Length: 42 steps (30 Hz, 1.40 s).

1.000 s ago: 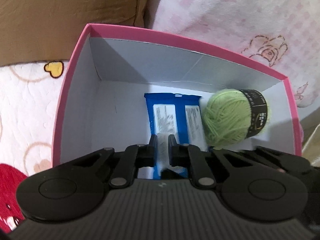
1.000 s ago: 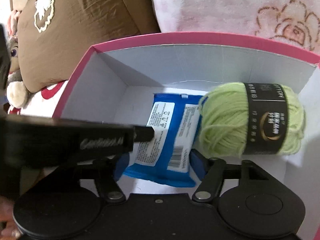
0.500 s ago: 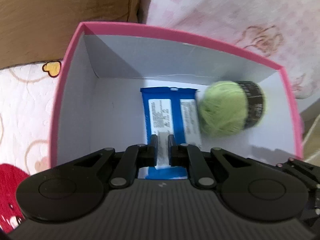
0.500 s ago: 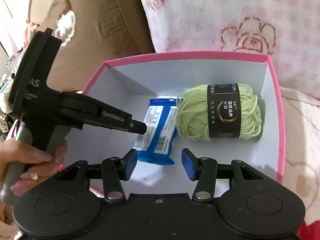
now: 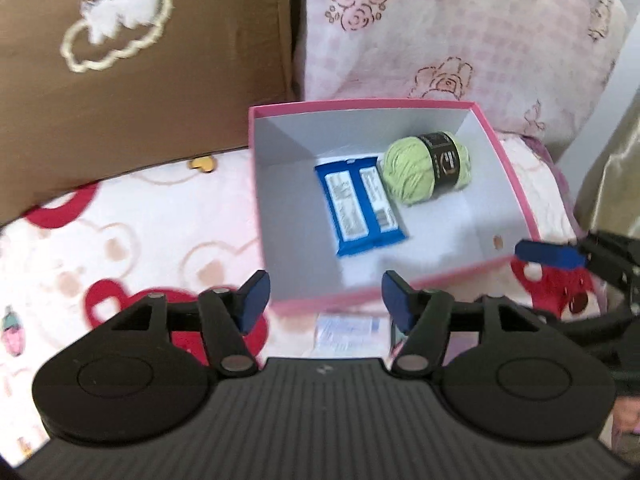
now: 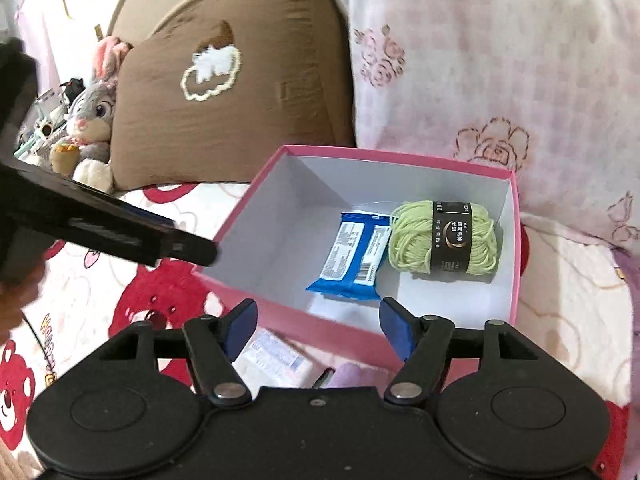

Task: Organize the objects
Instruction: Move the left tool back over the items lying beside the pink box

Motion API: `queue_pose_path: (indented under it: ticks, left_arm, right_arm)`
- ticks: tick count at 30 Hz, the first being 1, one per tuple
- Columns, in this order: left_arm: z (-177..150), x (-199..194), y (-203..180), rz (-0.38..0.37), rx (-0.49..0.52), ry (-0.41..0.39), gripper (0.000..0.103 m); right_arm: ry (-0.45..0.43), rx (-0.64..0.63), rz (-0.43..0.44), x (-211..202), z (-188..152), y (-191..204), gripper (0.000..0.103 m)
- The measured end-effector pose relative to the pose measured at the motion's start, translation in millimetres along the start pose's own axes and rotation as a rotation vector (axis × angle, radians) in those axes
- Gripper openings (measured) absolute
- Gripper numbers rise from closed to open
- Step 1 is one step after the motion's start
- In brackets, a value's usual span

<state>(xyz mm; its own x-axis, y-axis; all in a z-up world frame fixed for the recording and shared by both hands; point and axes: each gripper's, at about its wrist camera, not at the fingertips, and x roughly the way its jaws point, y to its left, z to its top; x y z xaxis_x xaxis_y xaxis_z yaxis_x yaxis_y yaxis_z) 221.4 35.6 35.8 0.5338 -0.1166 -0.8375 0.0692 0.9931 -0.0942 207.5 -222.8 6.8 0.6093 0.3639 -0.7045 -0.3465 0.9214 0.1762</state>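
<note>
Judging by what lies in the pink box (image 6: 360, 334), the tidying is partly done: a blue wipes packet (image 6: 352, 256) lies flat on the white floor of the box, and a ball of green yarn (image 6: 444, 240) rests just beside it on the right, the two touching or nearly so. Outside, close against the near wall of the box, a pale packet (image 6: 276, 358) with a printed label and a lilac thing next to it, too hidden to name, sit on the blanket (image 6: 120, 300), so those look like what is left to put away. Both tools hang above the near edge of the box with nothing between their tips: the left gripper (image 5: 324, 298) has its jaws opening, blue pads apart over bare blanket and box wall, and the right gripper (image 6: 316, 328) is opening too, likewise empty. The box is stiff card, pink outside, plain white inside, square-cornered and open-topped. The wipes packet is glossy soft plastic, flat and oblong. The yarn is fuzzy, loosely wound, squashy, cinched by a black paper band. Under it all the blanket is plush, pale with red bear prints; behind stand a brown cushion (image 6: 240, 92) and a pink flowered quilt (image 6: 500, 80).
</note>
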Motion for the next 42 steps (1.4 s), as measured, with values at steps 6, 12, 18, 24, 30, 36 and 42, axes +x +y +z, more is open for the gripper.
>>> queue_pose_path:
  ticks: [6, 12, 18, 24, 30, 36, 42]
  left_arm:
    - [-32, -67, -1, 0.021, 0.052, -0.005, 0.076]
    - [-59, -88, -13, -0.037, 0.087, -0.043, 0.087]
    - [-82, -98, -21, -0.090, 0.103, -0.090, 0.099]
    - [-95, -107, -25, -0.065, 0.133, -0.173, 0.102]
    - [-103, -93, -22, -0.124, 0.134, -0.094, 0.102]
    - [-116, -70, -14, -0.112, 0.114, -0.017, 0.102]
    - [-130, -51, 4, -0.141, 0.025, -0.043, 0.102]
  right_arm:
    - [-0.006, -0.023, 0.006, -36, -12, 22, 0.080]
    - [0.001, -0.054, -0.004, -61, -28, 41, 0.083]
    - [0.004, -0.084, -0.012, -79, -46, 58, 0.091]
    - [-0.003, -0.099, -0.035, -89, -64, 70, 0.092]
    - [-0.050, -0.134, -0.046, -93, -81, 82, 0.092]
    - [-0.045, -0.199, -0.067, -81, -99, 98, 0.093]
    - [-0.070, -0.176, -0.069, -65, -109, 103, 0.093]
